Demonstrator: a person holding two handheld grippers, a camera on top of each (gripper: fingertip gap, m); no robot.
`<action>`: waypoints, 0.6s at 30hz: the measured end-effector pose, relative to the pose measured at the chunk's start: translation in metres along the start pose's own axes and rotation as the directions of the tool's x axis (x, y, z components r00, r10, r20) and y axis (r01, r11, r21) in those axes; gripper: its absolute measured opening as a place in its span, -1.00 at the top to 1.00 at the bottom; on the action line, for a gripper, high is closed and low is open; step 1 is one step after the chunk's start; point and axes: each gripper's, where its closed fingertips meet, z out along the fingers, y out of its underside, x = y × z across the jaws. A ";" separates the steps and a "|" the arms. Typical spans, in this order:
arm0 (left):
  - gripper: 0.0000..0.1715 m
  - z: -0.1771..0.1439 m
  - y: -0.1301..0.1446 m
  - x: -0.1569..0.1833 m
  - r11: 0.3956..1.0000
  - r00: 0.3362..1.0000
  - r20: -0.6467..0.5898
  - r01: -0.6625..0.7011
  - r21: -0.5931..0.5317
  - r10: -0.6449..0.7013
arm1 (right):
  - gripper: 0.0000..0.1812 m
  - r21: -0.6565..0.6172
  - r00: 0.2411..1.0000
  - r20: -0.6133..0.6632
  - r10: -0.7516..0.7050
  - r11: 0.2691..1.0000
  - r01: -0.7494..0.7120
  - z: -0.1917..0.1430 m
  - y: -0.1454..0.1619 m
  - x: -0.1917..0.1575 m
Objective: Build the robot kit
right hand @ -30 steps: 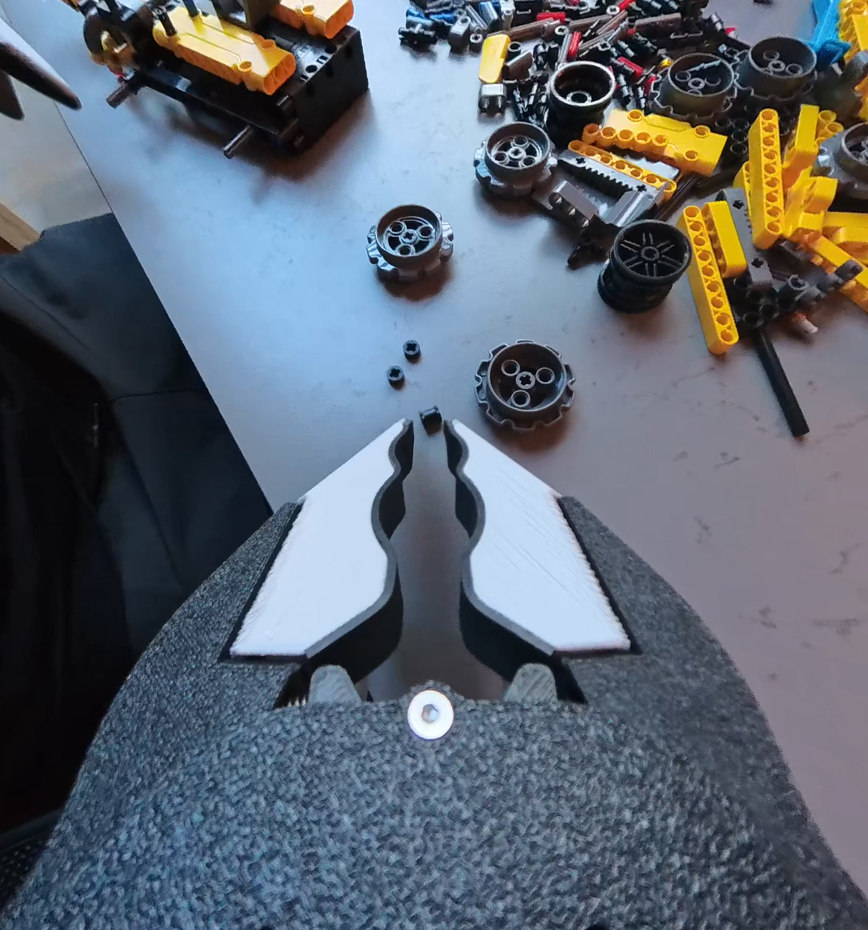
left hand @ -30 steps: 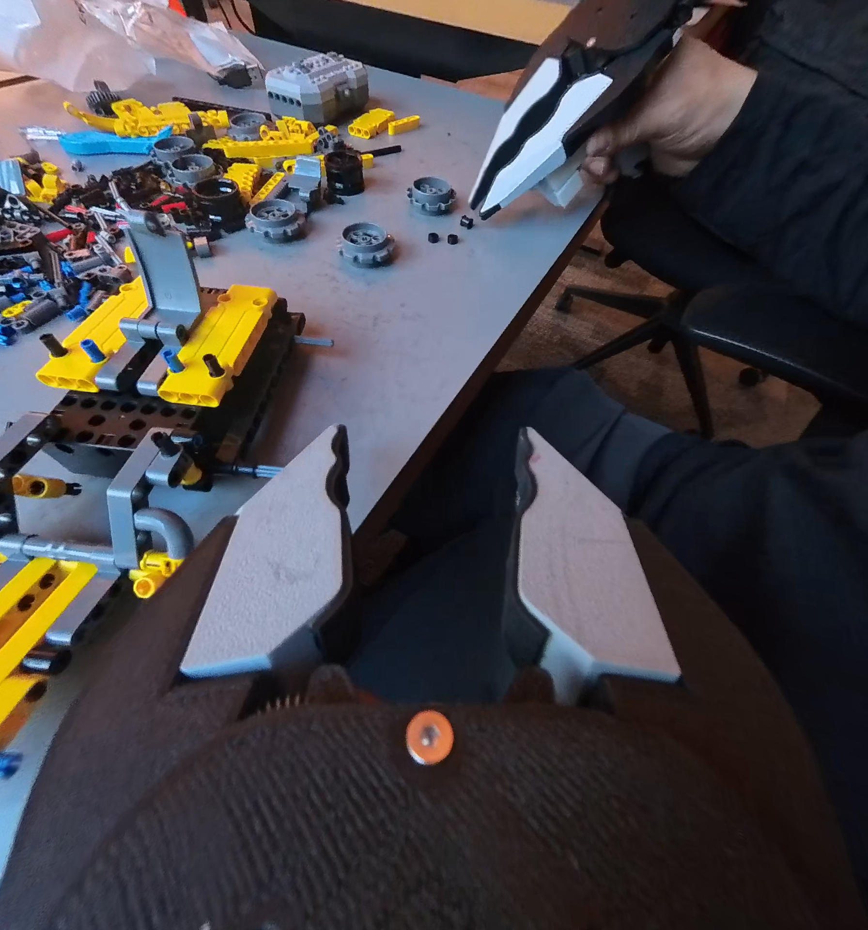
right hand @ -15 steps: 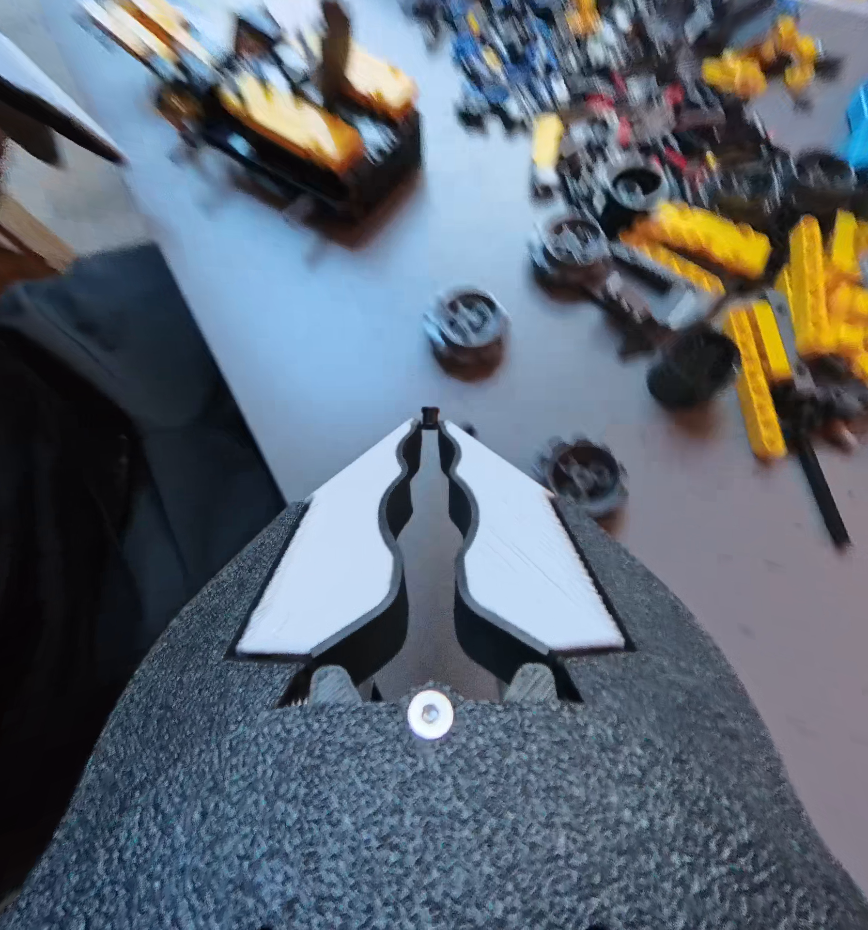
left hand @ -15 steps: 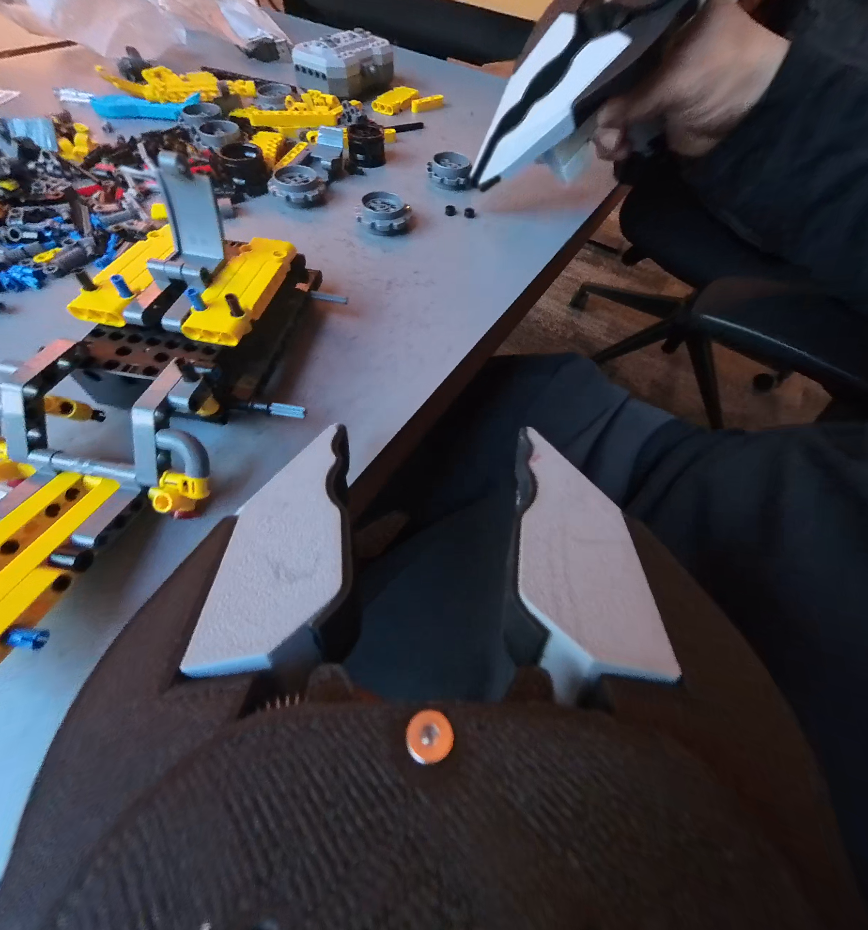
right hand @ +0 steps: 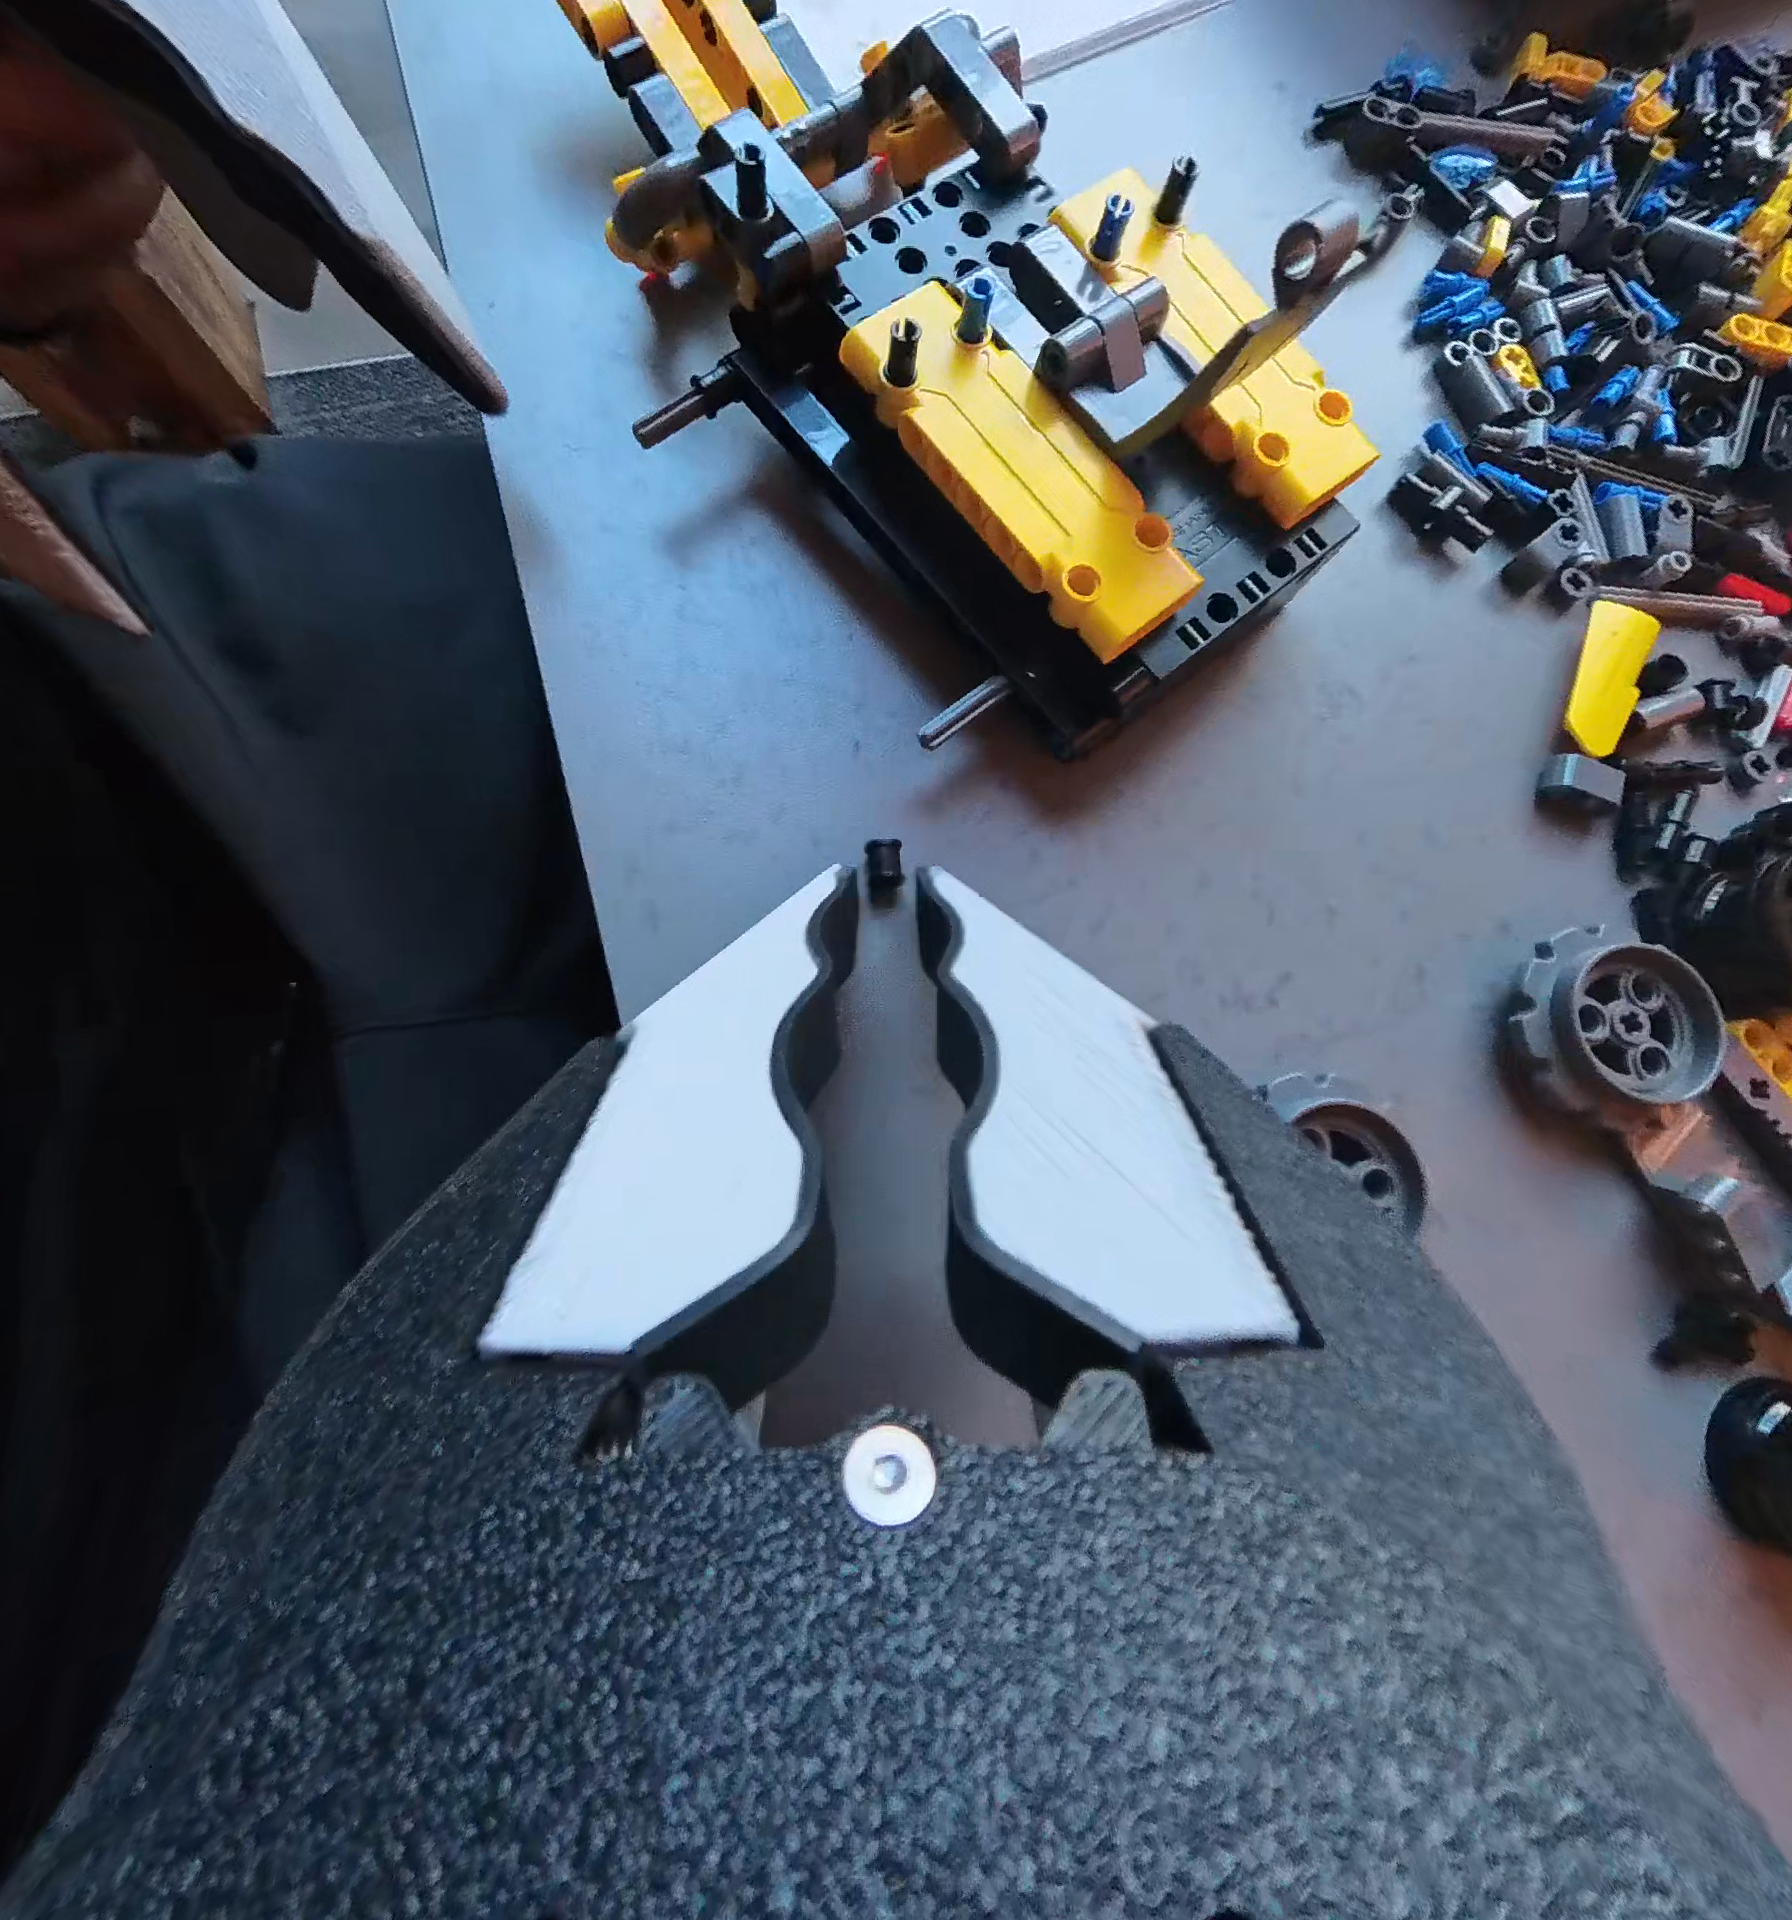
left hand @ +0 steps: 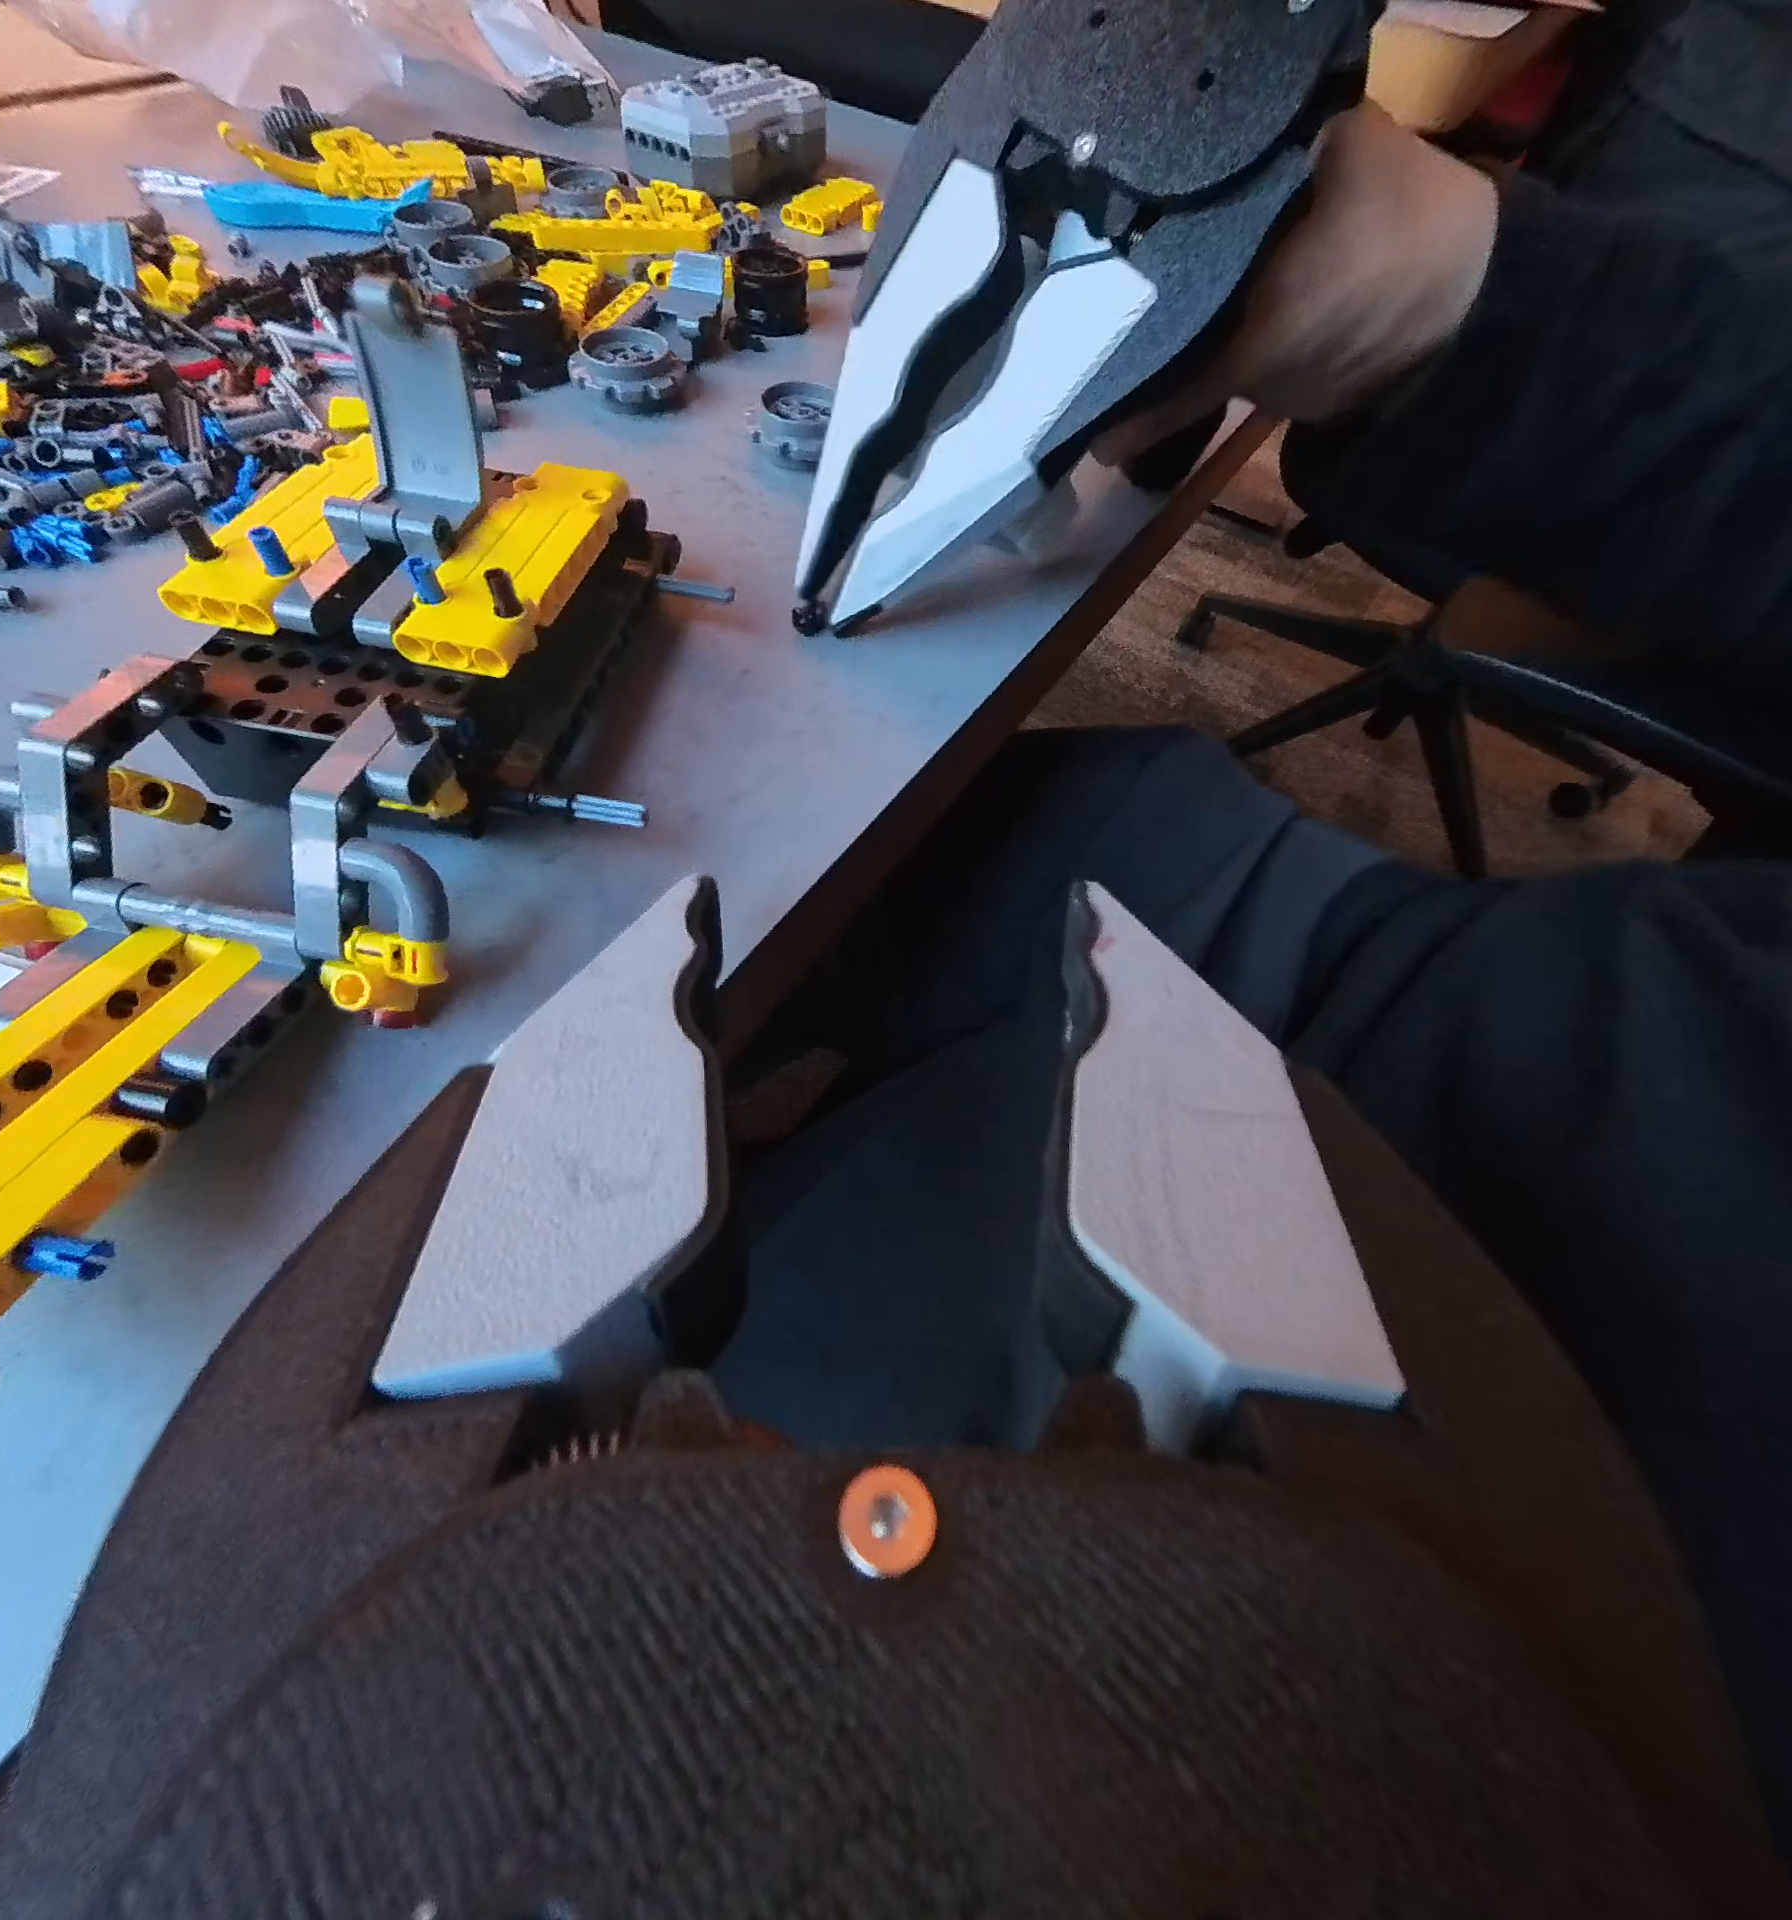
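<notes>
The left tool [left hand: 892, 914] hangs off the near edge of the grey bench [left hand: 767, 748], its two prongs spread wide with nothing between them, only a dark-clothed lap beneath. On the bench just left of it and farther in stands a half-built model [right hand: 1058, 416] of yellow beams on a black holed frame, with grey brackets and blue and black pegs sticking up from it. Right of the model, near the bench edge, the right tool [right hand: 884, 878] has its prongs drawn almost together and pinches a tiny black bush [right hand: 881, 862] at the very tips, held just above the bare surface. The bush is a short dark ring with a flared collar, gripped by only a sliver. My worry is that so small a piece could twist or pop free if the squeeze slackens, then roll off the nearby edge. Far right lie loose wheels [right hand: 1630, 1023] and a heap of small parts [right hand: 1619, 416].
</notes>
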 end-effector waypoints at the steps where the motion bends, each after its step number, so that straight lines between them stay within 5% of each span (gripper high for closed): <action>1: 0.26 0.000 0.001 -0.001 1.000 1.000 -0.006 0.010 0.000 -0.010 | 0.86 0.007 1.000 0.008 -0.002 1.000 0.002 -0.001 0.000 -0.001; 18: 0.31 0.007 0.003 0.007 0.999 0.998 -0.069 0.005 0.053 -0.001 | 0.83 0.047 0.997 0.006 0.082 0.995 -0.082 -0.008 0.000 -0.002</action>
